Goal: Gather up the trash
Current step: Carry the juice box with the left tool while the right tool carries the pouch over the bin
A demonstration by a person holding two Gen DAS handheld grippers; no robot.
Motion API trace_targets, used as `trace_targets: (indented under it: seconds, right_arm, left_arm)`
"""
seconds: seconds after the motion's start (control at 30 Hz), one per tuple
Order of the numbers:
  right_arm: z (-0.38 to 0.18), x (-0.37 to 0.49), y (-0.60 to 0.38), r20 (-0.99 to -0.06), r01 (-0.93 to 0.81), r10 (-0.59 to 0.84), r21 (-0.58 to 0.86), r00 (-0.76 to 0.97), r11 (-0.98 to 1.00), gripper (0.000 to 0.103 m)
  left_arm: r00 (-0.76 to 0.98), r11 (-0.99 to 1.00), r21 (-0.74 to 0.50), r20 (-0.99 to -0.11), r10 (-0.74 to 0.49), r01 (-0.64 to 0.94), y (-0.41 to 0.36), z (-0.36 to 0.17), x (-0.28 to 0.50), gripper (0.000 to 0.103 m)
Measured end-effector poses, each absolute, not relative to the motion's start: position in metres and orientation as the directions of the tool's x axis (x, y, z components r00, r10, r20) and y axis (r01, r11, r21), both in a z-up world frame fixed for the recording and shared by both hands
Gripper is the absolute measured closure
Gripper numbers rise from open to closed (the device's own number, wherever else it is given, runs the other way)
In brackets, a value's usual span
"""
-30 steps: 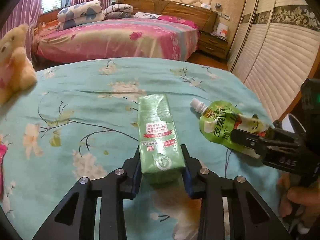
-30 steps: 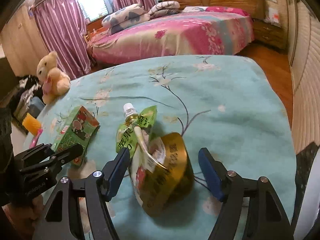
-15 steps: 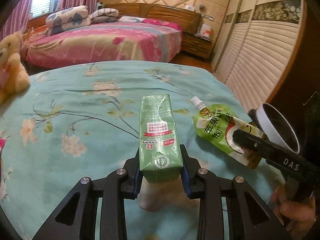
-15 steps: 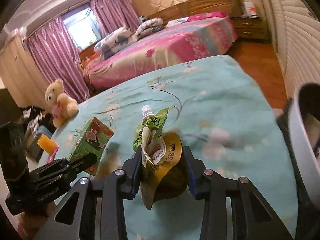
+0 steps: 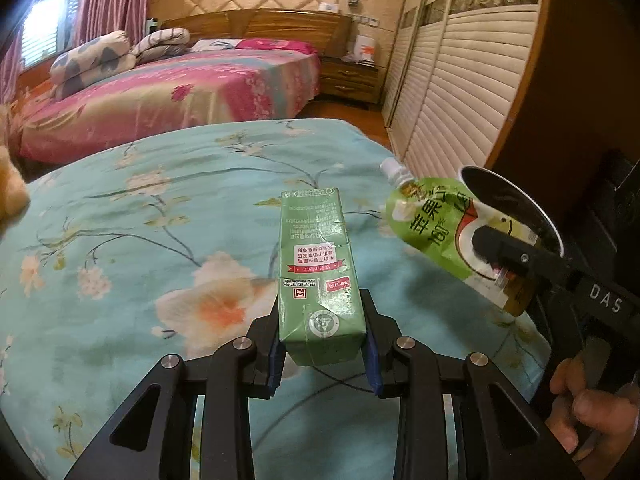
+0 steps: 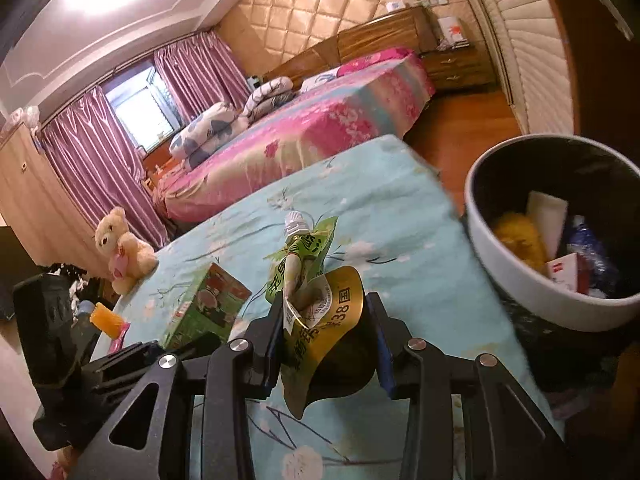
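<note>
A teddy bear (image 6: 124,249) sits at the far left edge of the bed's turquoise floral bedspread (image 5: 140,240). Right of it, the left claw (image 5: 322,354) pinches the near end of a green drink carton (image 5: 318,264), held above the bedspread. Further right, the right claw (image 6: 326,344) is clamped on a green spouted juice pouch (image 6: 304,256) together with a crumpled gold wrapper (image 6: 340,312). At the far right, beside the bed, stands a white-rimmed trash bin (image 6: 520,288) with litter already inside.
</note>
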State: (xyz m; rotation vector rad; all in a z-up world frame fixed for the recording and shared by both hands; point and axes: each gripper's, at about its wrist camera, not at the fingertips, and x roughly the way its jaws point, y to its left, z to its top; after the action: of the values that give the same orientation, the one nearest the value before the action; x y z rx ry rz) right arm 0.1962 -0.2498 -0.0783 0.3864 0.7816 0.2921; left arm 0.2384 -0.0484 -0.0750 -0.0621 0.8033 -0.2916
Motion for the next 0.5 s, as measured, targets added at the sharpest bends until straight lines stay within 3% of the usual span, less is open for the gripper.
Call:
trace_targets:
  seconds: [0.5]
  right_arm:
    - [-0.062, 0.170, -0.293, -0.577, -0.047, 0.332, 0.452, 0.746, 0.891, 0.065]
  left_arm:
    - [0.643, 0.935, -0.125, -0.695, -0.321, 0.332, -0.097, -0.068, 0.227, 0.072]
